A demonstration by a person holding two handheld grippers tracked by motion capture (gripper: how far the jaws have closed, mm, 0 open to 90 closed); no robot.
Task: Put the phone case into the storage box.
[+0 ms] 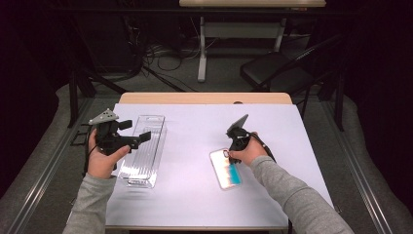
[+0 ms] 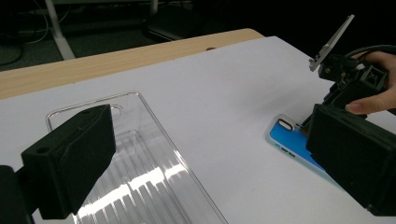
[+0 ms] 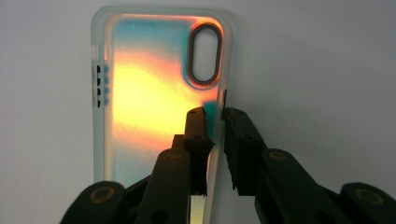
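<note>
A translucent phone case (image 1: 225, 171) with an orange and teal tint lies flat on the white table cover, right of centre. My right gripper (image 1: 234, 147) points down at its camera-hole end. In the right gripper view, the gripper (image 3: 217, 116) has one jaw inside the case (image 3: 149, 107) and one outside, pinching its side wall just below the camera hole. My left gripper (image 1: 135, 131) is held level over a clear plastic tray (image 1: 143, 151), jaws wide apart and empty. Between those jaws (image 2: 210, 163) I see the tray (image 2: 140, 158) and the case (image 2: 290, 140) farther off.
The white cover (image 1: 195, 195) spans the table, with a wooden strip (image 1: 204, 98) bare at the far edge. Beyond stand a black chair (image 1: 277, 70), another table's leg (image 1: 201, 48) and floor cables (image 1: 165, 53).
</note>
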